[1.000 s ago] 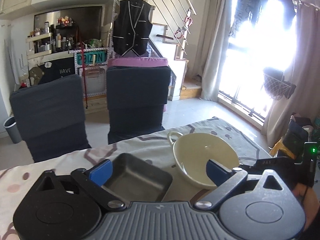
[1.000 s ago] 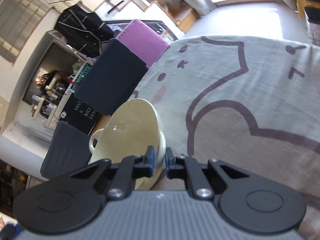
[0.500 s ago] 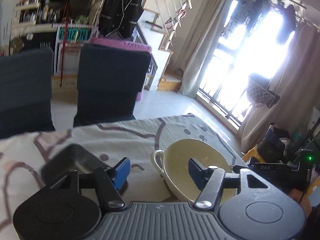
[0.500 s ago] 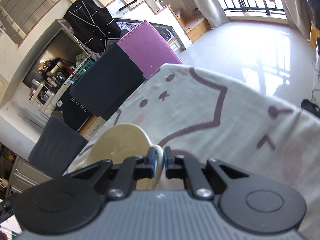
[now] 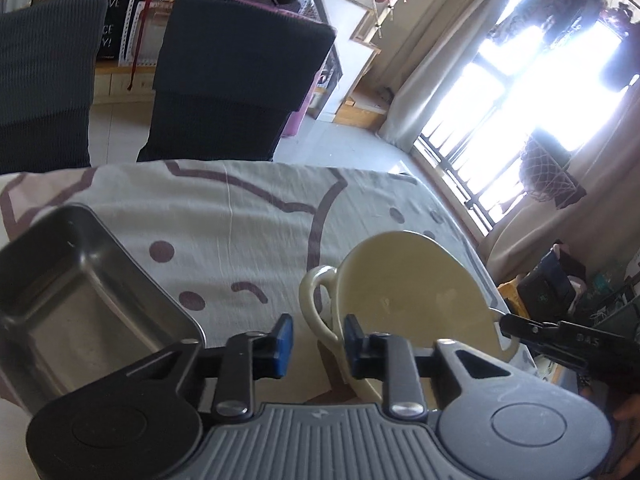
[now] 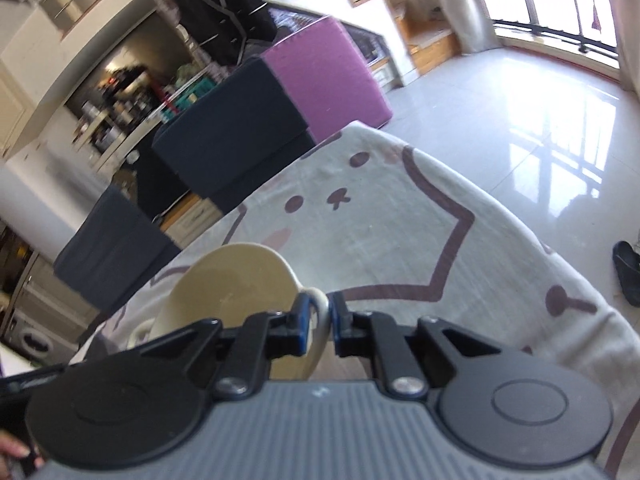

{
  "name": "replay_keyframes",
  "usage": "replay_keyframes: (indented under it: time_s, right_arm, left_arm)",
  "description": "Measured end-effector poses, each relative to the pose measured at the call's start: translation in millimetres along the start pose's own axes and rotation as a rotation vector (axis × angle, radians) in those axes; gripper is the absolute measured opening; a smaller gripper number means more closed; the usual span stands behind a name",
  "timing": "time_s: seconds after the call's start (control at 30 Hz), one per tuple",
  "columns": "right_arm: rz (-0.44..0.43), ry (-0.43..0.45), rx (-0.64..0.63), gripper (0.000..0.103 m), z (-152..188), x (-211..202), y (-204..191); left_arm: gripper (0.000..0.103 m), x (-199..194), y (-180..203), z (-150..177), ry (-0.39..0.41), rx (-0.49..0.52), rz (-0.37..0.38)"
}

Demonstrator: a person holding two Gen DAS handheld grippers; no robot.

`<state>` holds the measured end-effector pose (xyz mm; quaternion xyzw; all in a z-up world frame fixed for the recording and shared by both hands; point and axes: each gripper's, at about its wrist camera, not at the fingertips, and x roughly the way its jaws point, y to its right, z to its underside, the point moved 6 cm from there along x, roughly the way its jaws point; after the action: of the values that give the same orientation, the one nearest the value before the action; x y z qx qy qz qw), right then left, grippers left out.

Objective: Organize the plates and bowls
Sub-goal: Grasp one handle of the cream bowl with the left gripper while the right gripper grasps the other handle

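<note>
A cream bowl with loop handles sits tilted on the cartoon-print tablecloth. My left gripper has its jaws closing around the bowl's near handle. The handle stands between the blue pads, with a small gap still showing on each side. My right gripper holds the opposite handle between its pads, and its jaws are opening slightly. In the left wrist view the right gripper reaches the bowl's far rim from the right. A rectangular steel tray lies to the left of the bowl.
Two dark chairs stand at the table's far side, with a purple seat behind them. The table edge drops off to the tiled floor on the right, where a dark shoe lies. A person's hand holds the left tool.
My left gripper swung right from above the steel tray to the bowl's near handle, sank, and narrowed its jaws. My right gripper rolled and rose a little with the bowl's handle.
</note>
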<state>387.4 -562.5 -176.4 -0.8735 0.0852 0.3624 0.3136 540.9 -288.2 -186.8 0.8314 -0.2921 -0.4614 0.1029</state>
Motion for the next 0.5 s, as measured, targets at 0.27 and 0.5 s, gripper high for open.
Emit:
replay_keyframes:
  time_s: [0.27, 0.5]
  right_arm:
    - [-0.029, -0.068, -0.070, 0.046, -8, 5, -16]
    - [0.043, -0.138, -0.116, 0.027, -6, 20, -16]
  left_arm:
    - [0.024, 14, -1, -14, -0.033, -0.030, 0.000]
    - [0.024, 27, -1, -20, -0.106, -0.026, 0.007]
